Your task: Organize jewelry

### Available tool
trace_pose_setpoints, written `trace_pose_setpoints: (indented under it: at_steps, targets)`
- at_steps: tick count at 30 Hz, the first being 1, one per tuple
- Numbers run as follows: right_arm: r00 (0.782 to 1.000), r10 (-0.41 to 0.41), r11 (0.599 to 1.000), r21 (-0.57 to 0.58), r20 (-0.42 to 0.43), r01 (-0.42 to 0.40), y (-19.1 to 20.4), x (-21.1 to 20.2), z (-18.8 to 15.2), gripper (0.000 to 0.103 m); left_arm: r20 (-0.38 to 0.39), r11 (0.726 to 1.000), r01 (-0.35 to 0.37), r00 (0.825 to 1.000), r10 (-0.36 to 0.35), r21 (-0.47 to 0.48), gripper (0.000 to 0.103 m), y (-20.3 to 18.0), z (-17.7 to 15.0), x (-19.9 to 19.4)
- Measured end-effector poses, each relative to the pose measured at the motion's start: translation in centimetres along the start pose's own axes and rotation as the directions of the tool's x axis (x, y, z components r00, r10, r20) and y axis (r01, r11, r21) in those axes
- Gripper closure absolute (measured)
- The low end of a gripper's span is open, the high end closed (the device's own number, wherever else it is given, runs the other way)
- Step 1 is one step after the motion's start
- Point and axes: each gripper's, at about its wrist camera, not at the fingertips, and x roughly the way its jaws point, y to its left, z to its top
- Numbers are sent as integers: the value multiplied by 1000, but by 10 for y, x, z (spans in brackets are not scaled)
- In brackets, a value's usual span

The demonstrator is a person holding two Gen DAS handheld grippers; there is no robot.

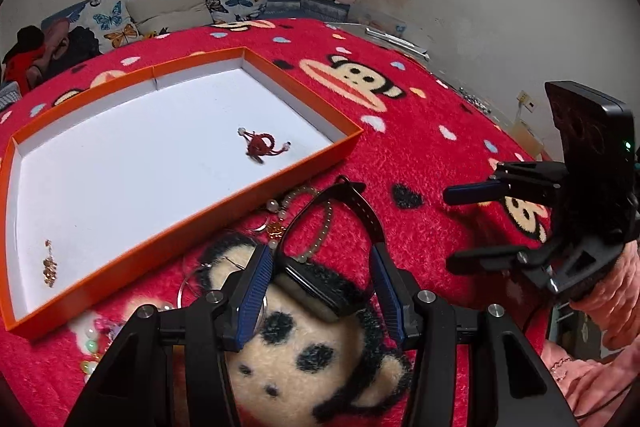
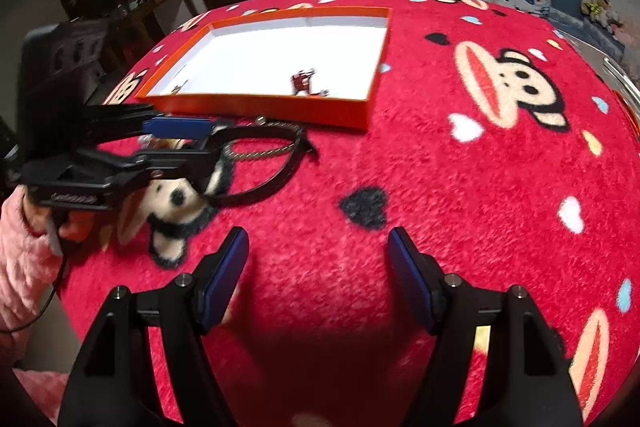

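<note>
Left gripper: lower centre of left view, jaws spread, flanking black watch on red monkey blanket; contact unclear.
Right gripper: bottom centre of right view, jaws spread, holding nothing.
Orange tray: upper left, holding red ornament and small gold earring.
Pearl bracelet: just beyond watch, under strap loop.
</note>
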Motion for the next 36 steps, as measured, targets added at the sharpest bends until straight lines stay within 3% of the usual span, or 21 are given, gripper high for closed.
trace_pose_setpoints:
  at_steps: [7,20,26,29,36]
  targets:
    - [1000,-8,1000,-16,-8,8,1,-4,-5,30,4,1000,6,1000,-6,-3,49,-12,-8,-6]
    - [999,40,998,42,-22,-39,-4,-7,-14,30,61,986,148,988,-143,-79,41,-32,-25,-36]
    - [991,126,992,30,-35,-125,19,3,-9,30,69,983,141,989,-134,-120,40,-19,-30,-41]
    - [987,152,988,35,-48,-151,32,12,-6,30,77,990,101,993,-94,-99,40,-19,-31,-47]
    - [991,129,989,83,-48,-124,54,26,7,25,133,989,48,991,-30,-140,39,6,-36,-77]
